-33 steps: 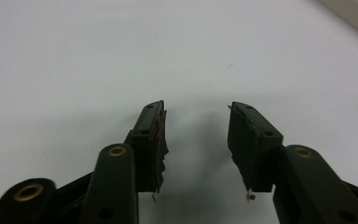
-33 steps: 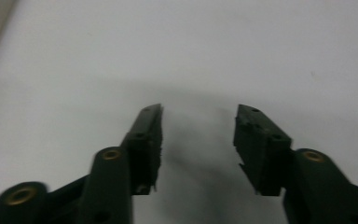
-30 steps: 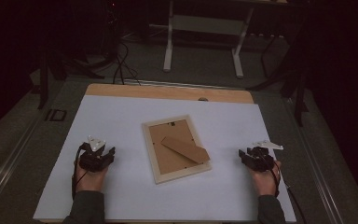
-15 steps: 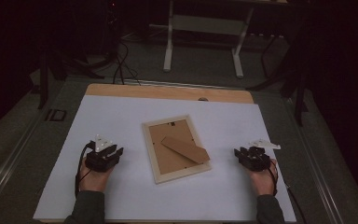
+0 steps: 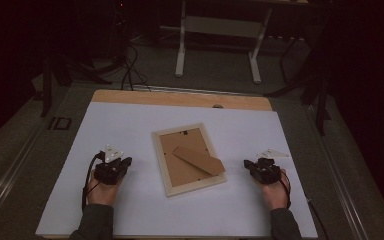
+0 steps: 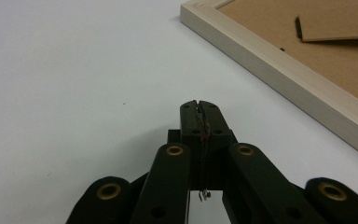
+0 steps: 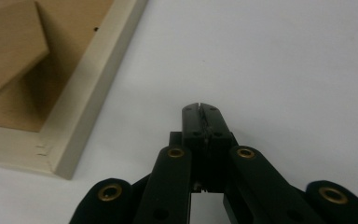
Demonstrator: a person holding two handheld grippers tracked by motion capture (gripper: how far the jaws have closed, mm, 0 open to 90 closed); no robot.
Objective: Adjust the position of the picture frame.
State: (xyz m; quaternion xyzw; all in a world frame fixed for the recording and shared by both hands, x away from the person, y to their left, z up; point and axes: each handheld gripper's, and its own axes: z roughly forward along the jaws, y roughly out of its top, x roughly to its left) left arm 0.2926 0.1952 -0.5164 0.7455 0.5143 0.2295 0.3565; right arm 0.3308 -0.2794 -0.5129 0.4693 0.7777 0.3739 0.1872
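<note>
Picture frame (image 5: 189,159) lies face-down, back board up, at center of the high view on the white table sheet (image 5: 130,125). Its long axis runs roughly top-to-bottom of that view, tilted a bit: top end leans toward upper left, bottom end toward lower right. The easel stand (image 5: 199,160) on the back lies flat-ish, diagonal, its far tip pointing at the frame's right rail, lower right of center.

Frame sits between the 2 tools. Left gripper (image 5: 121,165) is at center-left of the high view, just off the frame's left long rail, apart from it, nose aimed toward it. Right gripper (image 5: 248,164) is at center-right, off the right long rail, also not touching. Gaps look abt equal, so neither hand is clearly nearer; the stand tip is on the right gripper's side.

Left gripper view: jaws pressed together, nothing between, frame rail at upper right. Right gripper view: same, jaws together and empty, frame's near corner at lower left, stand at upper left.

Judgement: both must spread before taking a rail; approach is sideways inward from each side.
</note>
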